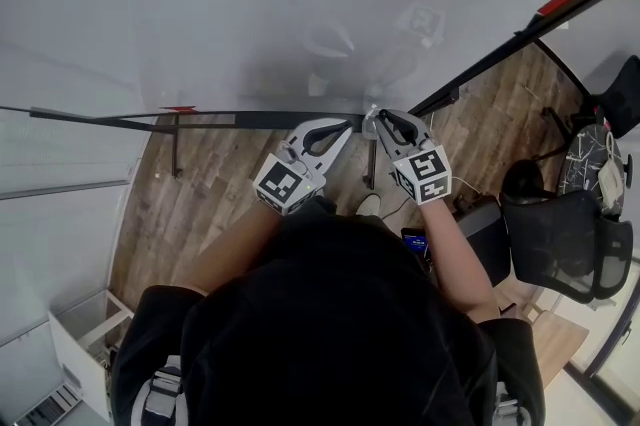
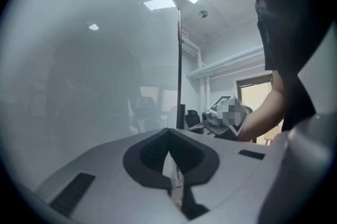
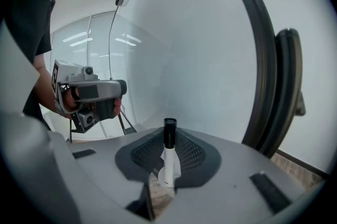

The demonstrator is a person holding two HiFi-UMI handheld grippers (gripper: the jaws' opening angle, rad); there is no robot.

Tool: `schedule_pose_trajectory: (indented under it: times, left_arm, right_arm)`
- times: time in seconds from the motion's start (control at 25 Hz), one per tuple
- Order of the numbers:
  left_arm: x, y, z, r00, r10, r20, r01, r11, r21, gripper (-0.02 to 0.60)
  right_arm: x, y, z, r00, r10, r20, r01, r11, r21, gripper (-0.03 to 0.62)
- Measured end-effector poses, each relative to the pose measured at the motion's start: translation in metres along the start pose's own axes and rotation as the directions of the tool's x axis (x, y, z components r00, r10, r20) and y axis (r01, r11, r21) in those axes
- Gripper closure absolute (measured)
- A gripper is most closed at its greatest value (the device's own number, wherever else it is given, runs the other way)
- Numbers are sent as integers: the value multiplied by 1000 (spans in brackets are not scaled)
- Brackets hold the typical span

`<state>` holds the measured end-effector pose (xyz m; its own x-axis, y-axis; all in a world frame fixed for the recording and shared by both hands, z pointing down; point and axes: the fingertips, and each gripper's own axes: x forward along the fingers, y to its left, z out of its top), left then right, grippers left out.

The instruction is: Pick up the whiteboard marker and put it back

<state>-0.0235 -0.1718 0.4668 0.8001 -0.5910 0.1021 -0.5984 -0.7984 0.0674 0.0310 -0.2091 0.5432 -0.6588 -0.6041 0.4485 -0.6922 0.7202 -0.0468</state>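
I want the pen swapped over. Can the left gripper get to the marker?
Probably yes. The marker stands in the right gripper, black cap sticking up free, and the left gripper is close beside, nothing between. Its shut jaws would have to open.

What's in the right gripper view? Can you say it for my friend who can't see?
The right tongs pinch a whiteboard marker, white with a black cap, its cap end pointing toward a big whiteboard. At the left, a hand holds the left tongs.
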Motion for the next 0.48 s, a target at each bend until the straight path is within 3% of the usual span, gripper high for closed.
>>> schedule_pose_trajectory:
  times: [0.48]
  left_arm:
    - [3,-17,33,999,-29,24,28,998,49,578]
  right_arm:
    - [-68,11,68,990,1,142,6,999,-42,531]
